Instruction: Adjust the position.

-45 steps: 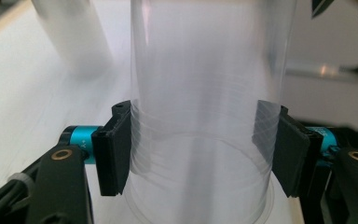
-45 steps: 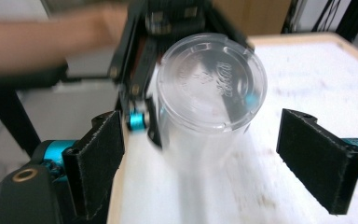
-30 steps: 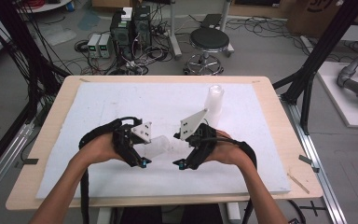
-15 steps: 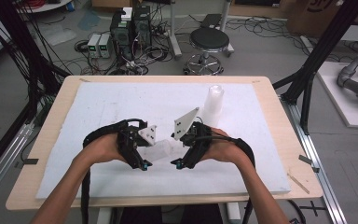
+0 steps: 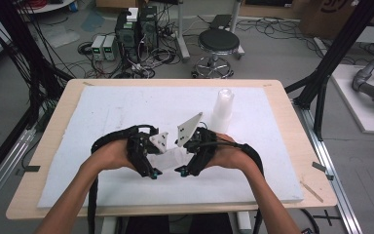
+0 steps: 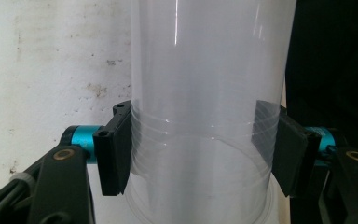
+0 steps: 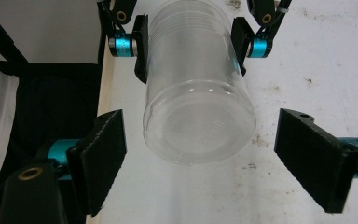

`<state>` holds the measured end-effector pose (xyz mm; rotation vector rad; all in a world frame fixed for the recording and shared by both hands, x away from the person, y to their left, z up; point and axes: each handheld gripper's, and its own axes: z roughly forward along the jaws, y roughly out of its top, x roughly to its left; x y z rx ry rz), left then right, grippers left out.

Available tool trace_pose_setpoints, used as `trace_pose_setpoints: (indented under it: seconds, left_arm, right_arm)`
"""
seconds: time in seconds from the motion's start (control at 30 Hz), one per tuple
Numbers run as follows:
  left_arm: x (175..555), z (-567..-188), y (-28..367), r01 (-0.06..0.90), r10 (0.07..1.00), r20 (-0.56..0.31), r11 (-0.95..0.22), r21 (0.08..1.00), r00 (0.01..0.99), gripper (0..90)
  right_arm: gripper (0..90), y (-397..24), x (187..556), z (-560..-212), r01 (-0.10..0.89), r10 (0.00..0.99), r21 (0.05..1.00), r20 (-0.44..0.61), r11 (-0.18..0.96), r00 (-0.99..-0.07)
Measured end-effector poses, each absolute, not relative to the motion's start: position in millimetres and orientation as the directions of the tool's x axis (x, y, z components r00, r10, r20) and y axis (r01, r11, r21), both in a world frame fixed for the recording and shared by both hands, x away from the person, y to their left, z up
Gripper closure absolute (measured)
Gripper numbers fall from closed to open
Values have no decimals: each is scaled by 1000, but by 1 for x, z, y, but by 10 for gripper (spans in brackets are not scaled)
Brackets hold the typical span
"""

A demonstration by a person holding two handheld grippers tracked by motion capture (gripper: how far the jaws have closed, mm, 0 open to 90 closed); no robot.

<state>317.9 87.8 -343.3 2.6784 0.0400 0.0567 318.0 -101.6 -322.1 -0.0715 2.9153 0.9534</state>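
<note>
The left gripper (image 5: 152,171) has its jaws clamped on a clear plastic cup (image 6: 200,116), one pad pressed flat against each side of the ribbed wall near the rim. The cup is held lying sideways above the white surface (image 5: 126,107), between the two hands, with its bottom turned toward the right gripper (image 7: 200,163). The right gripper's jaws stand spread wide on either side of the cup's bottom end, apart from it and gripping nothing; they have just been closing in a little, with the cup's bottom between them. Farther back on the surface, well apart from the hands, stands a stack of cups (image 5: 222,109), upright.
</note>
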Motion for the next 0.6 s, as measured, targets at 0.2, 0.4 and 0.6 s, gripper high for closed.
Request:
trace_pose_setpoints:
  seconds: [0.2, 0.4, 0.6]
  left_arm:
    - [318, -344, 87, 15, 31, 30, -896, 443, 999, 329]
    - [317, -345, 87, 20, 36, 27, -894, 447, 999, 330]
    - [319, -345, 89, 20, 37, 30, -898, 440, 999, 330]
  right_arm:
    - [222, -99, 319, -323, -71, -28, 594, -82, 801, -996]
    - [342, -96, 319, -324, -84, -39, 588, -88, 804, -995]
    - [414, -94, 318, -325, -92, -46, 584, -92, 806, -995]
